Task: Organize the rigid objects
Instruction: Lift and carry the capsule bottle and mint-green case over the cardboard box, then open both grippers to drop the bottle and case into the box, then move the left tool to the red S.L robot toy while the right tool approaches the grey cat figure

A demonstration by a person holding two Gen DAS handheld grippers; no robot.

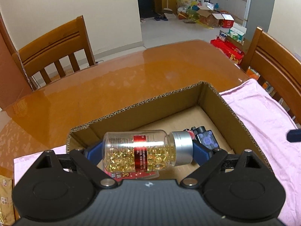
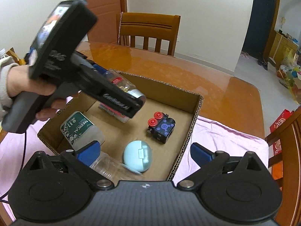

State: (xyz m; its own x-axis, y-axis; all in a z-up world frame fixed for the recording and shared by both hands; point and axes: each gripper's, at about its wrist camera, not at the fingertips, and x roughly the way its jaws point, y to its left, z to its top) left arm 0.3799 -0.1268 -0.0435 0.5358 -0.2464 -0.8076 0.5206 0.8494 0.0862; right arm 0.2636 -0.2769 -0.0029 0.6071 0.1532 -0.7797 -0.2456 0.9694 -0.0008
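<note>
left gripper point(image 1: 148, 150) pinches a capsule bottle point(image 1: 144, 150) lengthwise, held over the cardboard box point(image 2: 195, 113) on the tabletop point(image 1: 112, 75). inside lie a green bottle point(image 2: 79, 128), blue case point(image 2: 138, 155) and toy block point(image 2: 161, 129). right gripper point(image 2: 144, 153) is spread wide, empty.

The word "MEDICAL" stands in white capitals on the dark green label of the clear plastic bottle point(image 2: 80, 127) lying at the near left of the open cardboard box point(image 2: 195, 120). The small black and blue toy block with red knobs point(image 2: 163, 129) at the far right of the box carries a white "8" in a ring on its blue face. The red label on the clear capsule bottle with the silver cap point(image 1: 144, 150) bears print too small to read.
</note>
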